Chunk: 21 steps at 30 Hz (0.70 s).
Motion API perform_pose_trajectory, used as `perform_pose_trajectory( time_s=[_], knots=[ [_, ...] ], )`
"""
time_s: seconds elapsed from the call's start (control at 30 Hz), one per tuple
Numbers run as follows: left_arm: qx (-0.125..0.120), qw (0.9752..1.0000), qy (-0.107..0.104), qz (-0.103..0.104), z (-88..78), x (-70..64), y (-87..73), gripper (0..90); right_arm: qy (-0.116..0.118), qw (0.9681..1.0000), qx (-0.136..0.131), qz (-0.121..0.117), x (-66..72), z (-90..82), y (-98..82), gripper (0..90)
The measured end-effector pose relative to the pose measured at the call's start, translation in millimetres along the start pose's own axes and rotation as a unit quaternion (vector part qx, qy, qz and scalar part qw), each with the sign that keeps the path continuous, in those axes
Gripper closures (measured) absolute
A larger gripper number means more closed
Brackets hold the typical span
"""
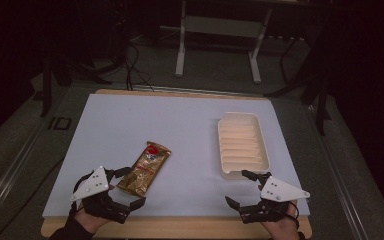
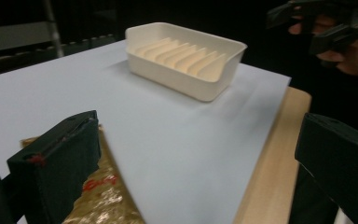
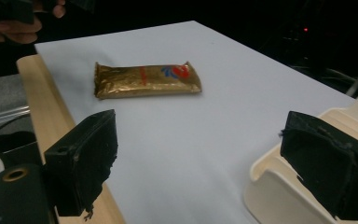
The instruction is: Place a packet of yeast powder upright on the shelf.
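Near table edge, high view: left gripper (image 1: 128, 186) at lower left, jaws spread wide, gripping nothing; upper jaw tip just beside near end of gold snack packet (image 1: 145, 168). Right gripper (image 1: 241, 187) at lower right, jaws likewise wide apart and empty; upper jaw close to near rim of cream tray (image 1: 243, 145). Both held in hands over front of white sheet (image 1: 180, 125) covering wooden table (image 1: 180, 227).

Mid-table: packet flat on sheet, left of centre, angled, red mark at far end. Tray well apart from it to right, ribbed floor, nothing inside.

Beyond far edge: dark floor, cables, pale metal frame legs (image 1: 181, 45).
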<state>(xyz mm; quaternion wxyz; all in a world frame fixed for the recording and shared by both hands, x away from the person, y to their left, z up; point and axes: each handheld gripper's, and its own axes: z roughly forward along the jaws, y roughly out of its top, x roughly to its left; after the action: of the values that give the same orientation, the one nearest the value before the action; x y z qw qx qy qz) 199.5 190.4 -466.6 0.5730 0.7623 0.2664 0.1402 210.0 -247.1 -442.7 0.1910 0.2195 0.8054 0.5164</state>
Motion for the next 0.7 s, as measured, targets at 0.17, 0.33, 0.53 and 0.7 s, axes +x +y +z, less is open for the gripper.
perform_pose_trajectory(
  time_s=[0.17, 0.33, 0.53, 0.7],
  knots=[
    [0.001, 1.0, -0.004, 0.008, 1.4, -2.1, 7.1, 1.0, -0.003, 1.0, 0.001, 0.0, 2.6, -0.8, 2.2, 12.4],
    [0.002, 0.9999, 0.004, 0.013, 2.9, 0.4, 16.2, 1.0, -0.01, 0.9999, -0.005, 0.001, 1.6, -4.1, 4.2, 12.5],
    [0.014, 0.9998, 0.009, 0.013, 5.7, 4.1, 22.2, 1.1, -0.012, 0.9999, -0.009, -0.002, 2.5, -4.6, 5.4, 12.5],
    [0.024, 0.9995, 0.014, 0.015, 10.1, 8.4, 31.5, 1.6, -0.011, 0.9998, -0.015, -0.001, 0.1, -5.3, 6.0, 12.5]
  ],
)
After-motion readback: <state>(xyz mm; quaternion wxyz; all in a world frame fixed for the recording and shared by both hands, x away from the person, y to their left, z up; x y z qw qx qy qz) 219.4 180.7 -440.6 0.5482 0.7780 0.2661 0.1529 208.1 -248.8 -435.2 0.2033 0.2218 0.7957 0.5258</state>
